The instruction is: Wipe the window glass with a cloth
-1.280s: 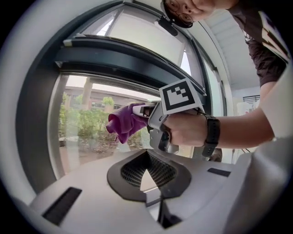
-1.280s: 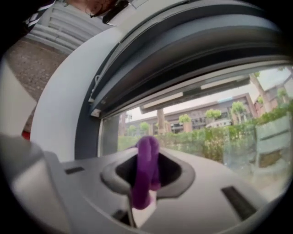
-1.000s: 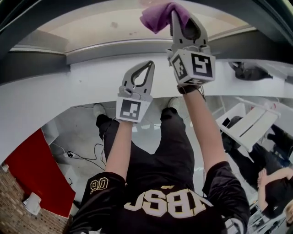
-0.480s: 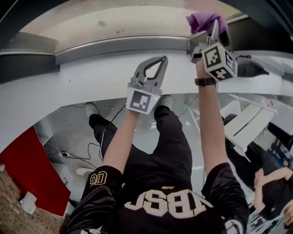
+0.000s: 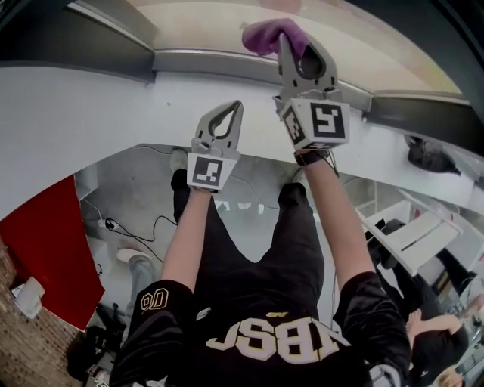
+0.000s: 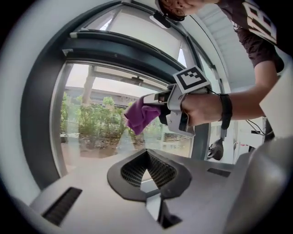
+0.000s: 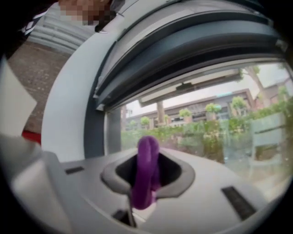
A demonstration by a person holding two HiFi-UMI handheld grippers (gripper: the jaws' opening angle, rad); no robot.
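The purple cloth [image 5: 265, 34] is bunched at the tip of my right gripper [image 5: 284, 39], which is shut on it and holds it up against the window glass [image 5: 204, 17]. In the right gripper view the cloth [image 7: 146, 176] hangs as a folded loop between the jaws, with the glass [image 7: 219, 132] just ahead. My left gripper [image 5: 237, 106] is raised beside it, lower and to the left, shut with nothing in it. From the left gripper view the cloth [image 6: 139, 116] and right gripper [image 6: 153, 101] sit in front of the glass [image 6: 91, 123], above my own left gripper [image 6: 147, 154].
A dark window frame [image 6: 46, 105] borders the pane, with a white sill [image 5: 91, 98] below it. On the floor lie a red panel [image 5: 45, 249] and cables [image 5: 144, 227]. A white table [image 5: 416, 234] and another seated person [image 5: 446, 340] are at the right.
My right gripper carried the cloth to the right along the glass, then back left toward the middle. The left gripper stayed shut, close beside it.
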